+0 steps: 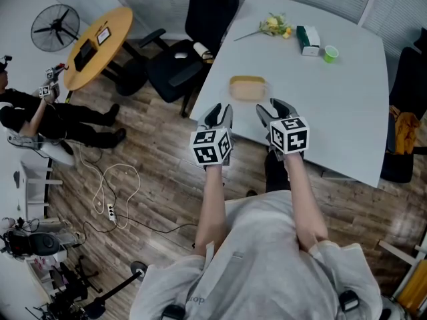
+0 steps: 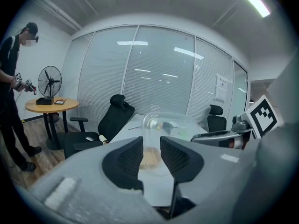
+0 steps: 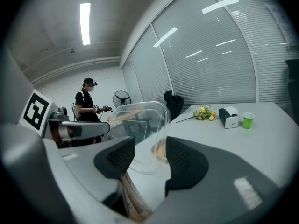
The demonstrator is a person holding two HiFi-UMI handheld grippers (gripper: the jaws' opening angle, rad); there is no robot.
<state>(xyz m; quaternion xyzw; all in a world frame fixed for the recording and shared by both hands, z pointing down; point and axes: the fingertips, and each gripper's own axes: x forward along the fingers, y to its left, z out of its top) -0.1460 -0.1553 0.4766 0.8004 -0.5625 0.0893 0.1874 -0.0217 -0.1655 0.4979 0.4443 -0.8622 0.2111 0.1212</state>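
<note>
Clear domed container (image 1: 248, 88) at the counter's (image 1: 333, 112) near edge, towards its left corner. Probable hazards: the thin, glossy shell may buckle or slip under an uneven squeeze, and a push from one side may send it skating across the smooth counter. The shell is transparent with rounded corners, and a tan, bread-like piece lies inside. The left tongs (image 1: 220, 114) and right tongs (image 1: 273, 109) hang just short of it, jaws apart and gripping nothing. A green cup (image 1: 331, 54) and flowers (image 1: 275, 25) stand near the far edge.
</note>
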